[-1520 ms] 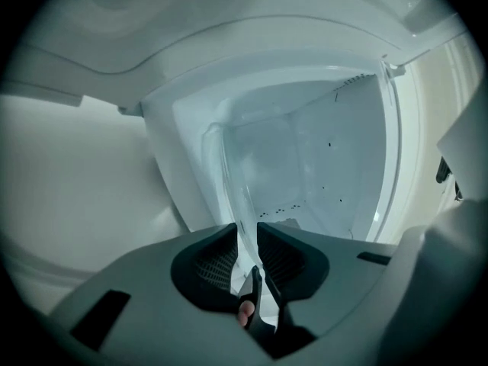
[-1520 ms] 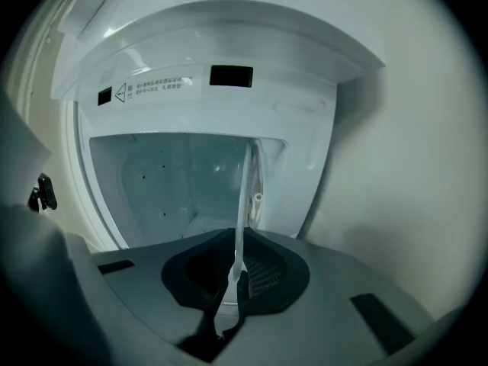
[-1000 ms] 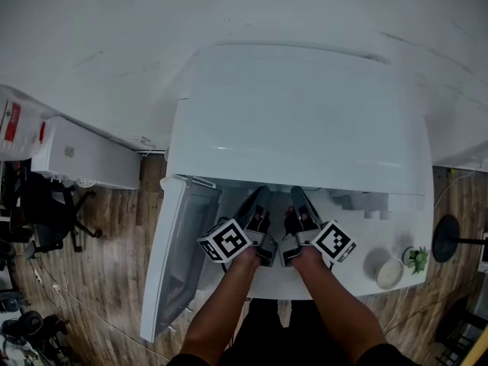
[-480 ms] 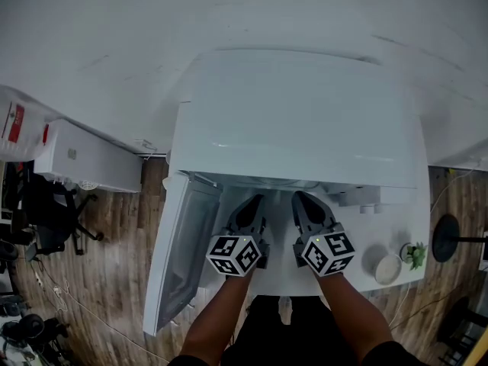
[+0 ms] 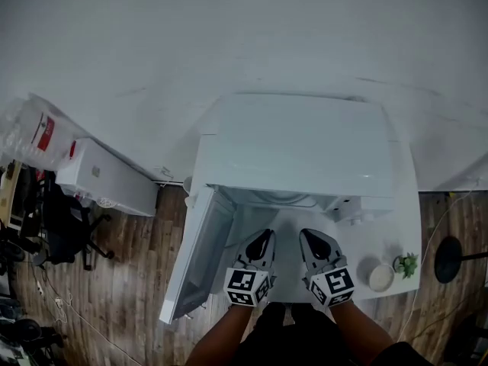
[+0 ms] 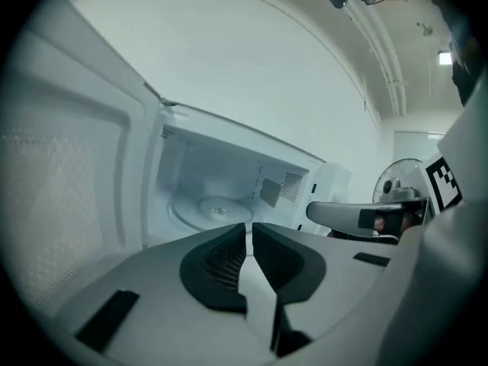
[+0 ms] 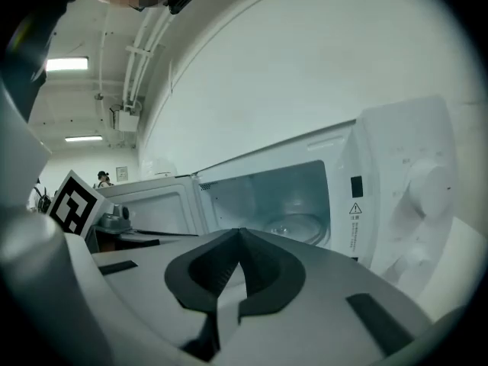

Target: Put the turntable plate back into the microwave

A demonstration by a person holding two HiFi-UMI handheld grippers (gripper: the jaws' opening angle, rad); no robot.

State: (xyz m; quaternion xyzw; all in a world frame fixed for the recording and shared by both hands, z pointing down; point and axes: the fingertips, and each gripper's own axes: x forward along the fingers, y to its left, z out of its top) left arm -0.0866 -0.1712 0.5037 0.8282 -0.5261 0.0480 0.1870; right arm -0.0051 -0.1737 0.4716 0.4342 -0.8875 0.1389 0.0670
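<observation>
The white microwave (image 5: 297,143) stands on a white table with its door (image 5: 200,254) swung open to the left. The clear glass turntable plate (image 6: 217,204) lies flat on the cavity floor, also visible as the plate (image 7: 293,226) in the right gripper view. My left gripper (image 5: 261,239) and right gripper (image 5: 310,237) hover side by side in front of the opening, outside the cavity. The left gripper (image 6: 249,226) is shut with nothing between its pads. The right gripper (image 7: 240,233) is shut too, and empty.
The microwave's control panel with knobs (image 7: 415,197) is right of the cavity. A small white bowl (image 5: 379,277) and a little plant (image 5: 406,264) sit on the table's right corner. A fan stand (image 5: 450,248) is further right. A long white unit (image 5: 107,178) lies at left.
Both grippers have drawn back out of the microwave opening toward me. The head view has pulled away, so the microwave looks smaller and lower in the picture.
</observation>
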